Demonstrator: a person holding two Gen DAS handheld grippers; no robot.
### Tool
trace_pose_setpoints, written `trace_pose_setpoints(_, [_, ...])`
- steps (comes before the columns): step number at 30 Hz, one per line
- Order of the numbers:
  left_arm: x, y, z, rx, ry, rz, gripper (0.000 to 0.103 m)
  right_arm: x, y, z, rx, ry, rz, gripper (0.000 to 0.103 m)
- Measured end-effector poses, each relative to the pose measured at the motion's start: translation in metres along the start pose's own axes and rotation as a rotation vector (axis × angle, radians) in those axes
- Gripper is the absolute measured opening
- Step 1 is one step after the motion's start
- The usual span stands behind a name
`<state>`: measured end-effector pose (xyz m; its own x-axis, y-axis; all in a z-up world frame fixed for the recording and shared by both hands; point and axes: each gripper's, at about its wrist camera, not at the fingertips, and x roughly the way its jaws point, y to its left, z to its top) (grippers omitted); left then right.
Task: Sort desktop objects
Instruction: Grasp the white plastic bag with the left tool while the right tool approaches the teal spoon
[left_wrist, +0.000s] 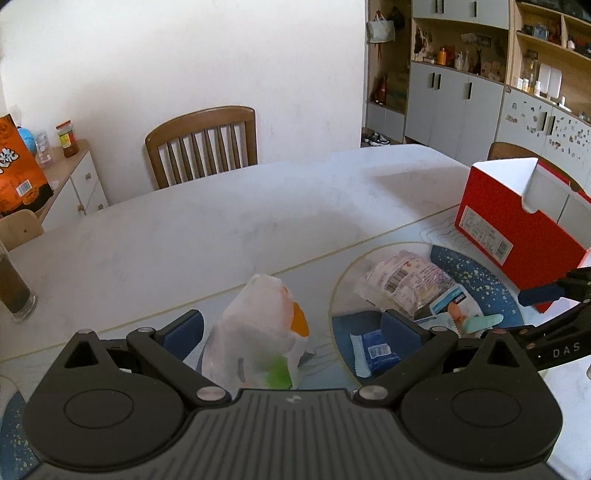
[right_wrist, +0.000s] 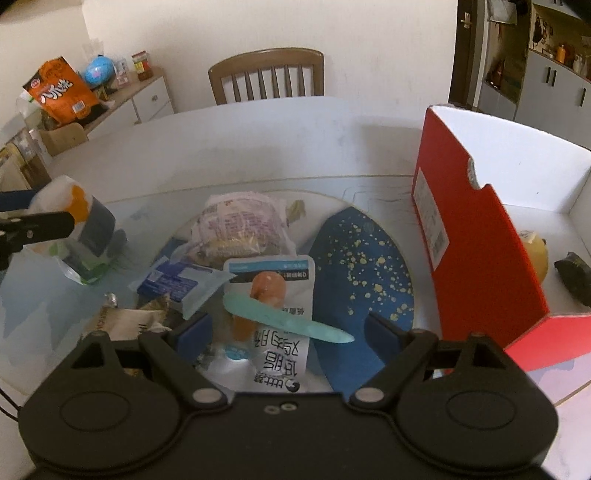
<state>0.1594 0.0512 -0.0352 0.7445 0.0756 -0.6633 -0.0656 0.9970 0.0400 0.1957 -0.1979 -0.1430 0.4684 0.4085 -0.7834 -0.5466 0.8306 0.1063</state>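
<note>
A white plastic-wrapped pack (left_wrist: 258, 328) with orange and green print stands between the wide-apart fingers of my left gripper (left_wrist: 291, 328); the pads do not press on it. The right gripper (right_wrist: 288, 332) is open above a white pouch (right_wrist: 277, 354) holding an orange sausage, with a teal flat stick (right_wrist: 284, 323) lying across it. Around them lie a pink printed snack bag (right_wrist: 240, 225), a blue wrapped packet (right_wrist: 173, 282) and a beige packet (right_wrist: 122, 321). An open red box (right_wrist: 476, 240) stands to the right with a yellow item and a dark packet inside.
The pile lies on a round glass disc (right_wrist: 332, 199) over a blue speckled mat (right_wrist: 362, 266) on the white table (left_wrist: 184, 229). A glass of dark drink (left_wrist: 14, 288) stands at the left edge. A wooden chair (left_wrist: 203, 144) and a sideboard (left_wrist: 74, 177) are behind.
</note>
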Motion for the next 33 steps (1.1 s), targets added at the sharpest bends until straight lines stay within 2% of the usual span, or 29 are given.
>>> trace_pose_setpoints(10, [0.011, 0.001, 0.002, 0.0, 0.014, -0.005, 0.103, 0.019, 0.0, 0.005, -0.054, 0.028, -0.023, 0.087])
trace_pose_setpoints(16, [0.023, 0.004, -0.002, 0.0, 0.043, 0.0, 0.103, 0.028, 0.005, 0.006, -0.086, 0.046, -0.019, 0.076])
trace_pose_setpoints(21, [0.03, 0.005, -0.005, 0.002, 0.052, 0.007, 0.103, 0.033, 0.006, 0.007, -0.096, 0.059, -0.017, 0.062])
trace_pose_setpoints(28, [0.035, 0.012, -0.01, -0.021, 0.049, 0.027, 0.102, 0.034, 0.008, 0.005, -0.094, 0.059, -0.009, 0.055])
trace_pose_setpoints(29, [0.035, 0.013, -0.011, -0.022, 0.044, 0.03, 0.101, 0.034, 0.008, 0.006, -0.096, 0.057, -0.009, 0.054])
trace_pose_setpoints(31, [0.034, 0.014, -0.012, -0.022, 0.04, 0.034, 0.092, 0.034, 0.008, 0.006, -0.098, 0.054, -0.006, 0.052])
trace_pose_setpoints(32, [0.034, 0.014, -0.012, -0.023, 0.04, 0.035, 0.084, 0.034, 0.009, 0.006, -0.098, 0.053, -0.006, 0.05])
trace_pose_setpoints(33, [0.034, 0.015, -0.013, -0.023, 0.043, 0.033, 0.08, 0.034, 0.009, 0.006, -0.099, 0.052, -0.005, 0.049])
